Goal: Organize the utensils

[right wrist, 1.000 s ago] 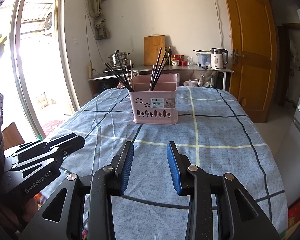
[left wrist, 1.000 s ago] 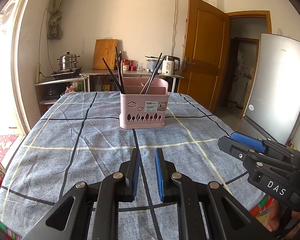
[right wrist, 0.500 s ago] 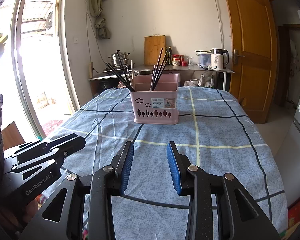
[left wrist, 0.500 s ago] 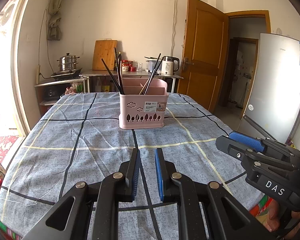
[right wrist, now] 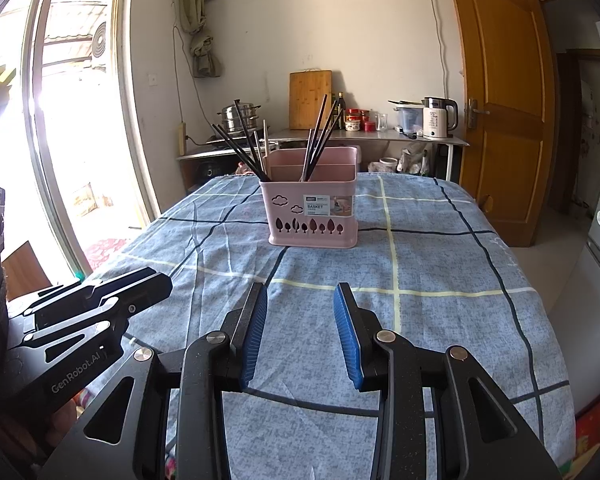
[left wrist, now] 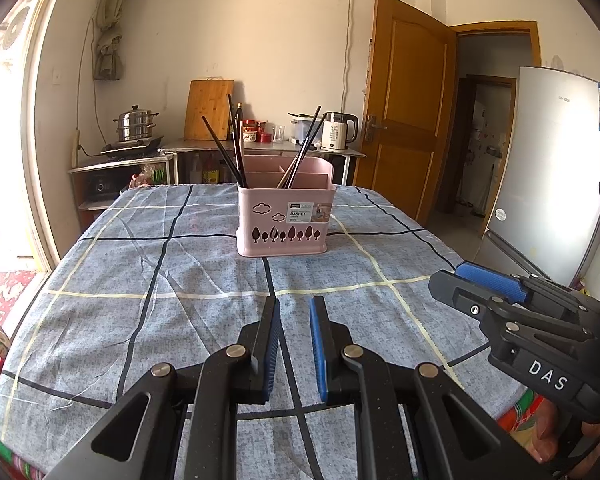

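Observation:
A pink utensil basket (left wrist: 286, 220) (right wrist: 312, 216) stands upright near the middle of the table, on a blue checked cloth (left wrist: 140, 280) (right wrist: 440, 260). Dark chopsticks (left wrist: 224, 148) (right wrist: 240, 148) lean out of its left compartment, and more chopsticks (left wrist: 304, 144) (right wrist: 322, 136) lean in a middle one. My left gripper (left wrist: 295, 304) (right wrist: 140, 284) hovers over the near part of the cloth, its blue pads a narrow gap apart with nothing between them. My right gripper (right wrist: 300, 292) (left wrist: 460, 284) hangs beside it, wider open and empty. Both are well short of the basket.
A silver fridge (left wrist: 552, 168) stands right of the table by an open wooden door (left wrist: 404, 100). Behind the table, a metal counter holds a kettle (left wrist: 340, 132), jars, a cutting board (left wrist: 208, 110) and a steamer pot (left wrist: 136, 124). A bright glass door (right wrist: 80, 120) is on the left.

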Action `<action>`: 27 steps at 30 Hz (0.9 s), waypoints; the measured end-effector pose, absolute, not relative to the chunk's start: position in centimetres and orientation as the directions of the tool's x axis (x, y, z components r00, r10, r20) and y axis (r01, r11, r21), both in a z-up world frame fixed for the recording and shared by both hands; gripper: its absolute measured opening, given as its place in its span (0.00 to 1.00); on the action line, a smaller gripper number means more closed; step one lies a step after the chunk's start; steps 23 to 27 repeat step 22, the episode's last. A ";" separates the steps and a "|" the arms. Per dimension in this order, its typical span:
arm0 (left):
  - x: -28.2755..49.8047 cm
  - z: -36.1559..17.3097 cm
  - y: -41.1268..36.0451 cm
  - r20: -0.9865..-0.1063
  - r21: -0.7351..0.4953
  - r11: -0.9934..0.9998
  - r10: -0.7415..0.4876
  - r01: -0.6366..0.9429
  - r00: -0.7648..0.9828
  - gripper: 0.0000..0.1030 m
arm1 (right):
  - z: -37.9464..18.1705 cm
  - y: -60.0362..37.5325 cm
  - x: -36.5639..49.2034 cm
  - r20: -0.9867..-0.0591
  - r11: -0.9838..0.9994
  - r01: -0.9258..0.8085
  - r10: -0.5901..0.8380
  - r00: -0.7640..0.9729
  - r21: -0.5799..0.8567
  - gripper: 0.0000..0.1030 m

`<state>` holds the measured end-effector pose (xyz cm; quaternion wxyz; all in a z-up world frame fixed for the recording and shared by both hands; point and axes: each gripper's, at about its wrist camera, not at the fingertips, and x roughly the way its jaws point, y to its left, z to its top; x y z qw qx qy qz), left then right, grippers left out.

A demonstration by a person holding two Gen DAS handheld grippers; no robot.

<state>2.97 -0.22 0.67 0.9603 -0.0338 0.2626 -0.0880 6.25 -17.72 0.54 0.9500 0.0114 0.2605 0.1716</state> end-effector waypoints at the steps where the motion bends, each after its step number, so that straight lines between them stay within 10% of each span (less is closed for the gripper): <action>1: 3.0 0.7 -0.2 -0.499 -0.112 0.982 -0.186 0.150 0.847 0.14 | 0.5 -17.7 6.2 -0.491 0.941 -0.321 0.332 0.805 0.111 0.35; 27: 2.3 0.8 -0.3 -0.479 -0.084 0.986 -0.168 0.146 0.862 0.14 | 0.8 -17.8 6.1 -0.493 0.940 -0.326 0.334 0.803 0.104 0.35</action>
